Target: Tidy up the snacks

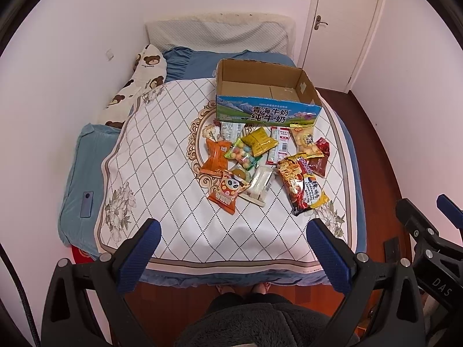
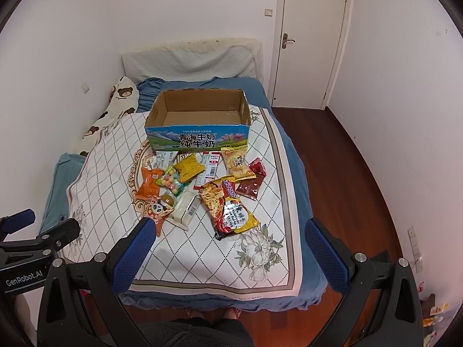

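Observation:
An open, empty cardboard milk box (image 1: 267, 98) (image 2: 198, 121) stands on the bed. In front of it lie several snack packets: an instant noodle pack (image 1: 301, 185) (image 2: 228, 208), an orange panda packet (image 1: 228, 192) (image 2: 156, 212), an orange packet (image 1: 215, 157) (image 2: 150, 186), a yellow-green packet (image 1: 260, 141) (image 2: 189, 167), a bag of coloured balls (image 1: 243, 154) (image 2: 172, 183), a dark red packet (image 1: 319, 156) (image 2: 251, 180). My left gripper (image 1: 234, 228) is open and empty, held above the bed's near edge. My right gripper (image 2: 230, 228) is open and empty too.
The white quilted cover (image 1: 173, 173) lies over a blue bed (image 2: 292, 150). A bear-print pillow (image 1: 144, 72) is at the left by the wall. A phone (image 1: 86, 204) lies on the blue cushion. A shut door (image 2: 309, 37) and wooden floor (image 2: 341, 179) are at the right.

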### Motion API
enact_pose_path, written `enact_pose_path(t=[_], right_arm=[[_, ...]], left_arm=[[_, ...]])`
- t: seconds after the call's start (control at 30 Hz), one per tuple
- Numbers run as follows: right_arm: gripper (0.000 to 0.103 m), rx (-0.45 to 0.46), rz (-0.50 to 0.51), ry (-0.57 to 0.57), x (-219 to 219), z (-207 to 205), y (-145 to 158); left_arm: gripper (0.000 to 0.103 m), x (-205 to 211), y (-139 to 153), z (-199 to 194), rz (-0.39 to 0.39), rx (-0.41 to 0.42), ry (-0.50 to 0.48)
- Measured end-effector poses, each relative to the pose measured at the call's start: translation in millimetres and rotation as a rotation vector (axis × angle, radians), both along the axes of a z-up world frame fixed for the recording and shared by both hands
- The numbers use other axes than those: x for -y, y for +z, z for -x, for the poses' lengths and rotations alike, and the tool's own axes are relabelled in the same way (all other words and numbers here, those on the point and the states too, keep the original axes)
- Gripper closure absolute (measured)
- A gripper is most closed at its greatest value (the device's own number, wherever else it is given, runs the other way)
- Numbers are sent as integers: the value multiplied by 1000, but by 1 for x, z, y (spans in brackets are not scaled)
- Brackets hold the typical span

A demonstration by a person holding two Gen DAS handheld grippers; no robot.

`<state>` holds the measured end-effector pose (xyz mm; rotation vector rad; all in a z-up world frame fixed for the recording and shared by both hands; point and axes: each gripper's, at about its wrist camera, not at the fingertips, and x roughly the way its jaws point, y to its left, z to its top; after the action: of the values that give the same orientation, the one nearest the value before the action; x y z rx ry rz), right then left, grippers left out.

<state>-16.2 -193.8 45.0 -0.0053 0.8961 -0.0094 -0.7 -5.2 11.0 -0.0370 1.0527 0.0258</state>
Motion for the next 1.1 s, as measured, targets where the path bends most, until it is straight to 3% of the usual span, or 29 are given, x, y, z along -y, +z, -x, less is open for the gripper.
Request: enact_pose_path(t=[1.1], right_arm=[[0,-3,-4,-3,-6,3,-2]], left_arm=[[0,-12,0,4,-9,1,-1]])
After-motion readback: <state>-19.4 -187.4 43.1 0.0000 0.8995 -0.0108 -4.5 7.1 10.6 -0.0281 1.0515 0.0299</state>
